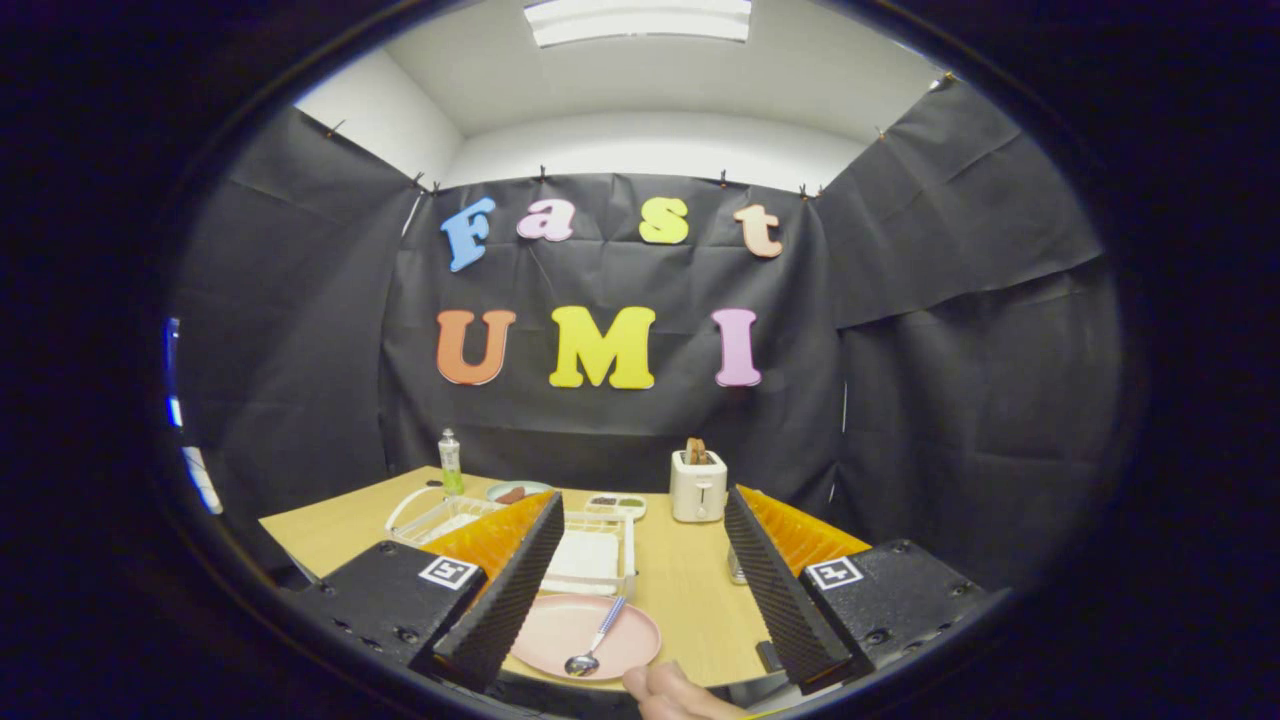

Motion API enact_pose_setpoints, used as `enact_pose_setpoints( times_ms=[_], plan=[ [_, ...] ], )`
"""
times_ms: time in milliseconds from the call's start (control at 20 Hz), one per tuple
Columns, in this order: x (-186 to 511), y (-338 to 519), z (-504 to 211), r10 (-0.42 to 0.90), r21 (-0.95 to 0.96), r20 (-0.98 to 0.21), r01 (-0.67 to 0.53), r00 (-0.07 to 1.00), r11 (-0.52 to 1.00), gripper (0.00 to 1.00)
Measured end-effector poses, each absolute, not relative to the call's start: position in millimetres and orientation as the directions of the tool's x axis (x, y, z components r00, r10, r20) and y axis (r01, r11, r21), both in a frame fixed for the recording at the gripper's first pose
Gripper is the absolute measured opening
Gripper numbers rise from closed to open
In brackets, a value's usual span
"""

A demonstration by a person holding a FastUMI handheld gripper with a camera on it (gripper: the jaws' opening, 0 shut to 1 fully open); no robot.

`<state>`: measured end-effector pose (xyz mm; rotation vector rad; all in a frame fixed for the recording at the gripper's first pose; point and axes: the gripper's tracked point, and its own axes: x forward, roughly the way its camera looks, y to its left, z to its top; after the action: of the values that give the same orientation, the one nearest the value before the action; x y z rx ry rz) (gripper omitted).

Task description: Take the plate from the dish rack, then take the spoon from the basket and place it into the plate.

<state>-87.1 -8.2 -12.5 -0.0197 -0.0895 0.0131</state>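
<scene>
A pink plate (pixel 575 630) lies flat on the wooden table (pixel 690 590), low between my fingers and nearer the left one. A spoon (pixel 596 640) with a blue-white handle rests in the plate, bowl toward me. My gripper (pixel 640 590) is open and raised above the table, nothing between its fingers (pixel 510 590). Beyond the plate stands a white wire basket (pixel 600 555) with a white cloth or tray in it. A white dish rack (pixel 435 515) stands beyond the left finger.
A white toaster (pixel 698 485) with toast stands at the back. A green bottle (pixel 451 463), a small plate with food (pixel 517 491) and a compartment tray (pixel 616 504) line the far edge. A person's hand (pixel 680 695) shows at the near table edge.
</scene>
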Motion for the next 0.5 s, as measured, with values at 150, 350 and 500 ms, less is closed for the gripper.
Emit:
enact_pose_setpoints(
  times_ms=[150,350,500],
  plan=[
    [-93.8,-12.3,-10.9,0.008,-0.015,0.084,-0.007,0.996,1.0,1.0],
    [-95.4,-9.4,-11.9,0.023,-0.012,0.088,-0.022,0.996,1.0,1.0],
    [-91.7,-11.5,-17.8,0.022,0.009,0.073,-0.022,0.997,1.0,1.0]
  ],
)
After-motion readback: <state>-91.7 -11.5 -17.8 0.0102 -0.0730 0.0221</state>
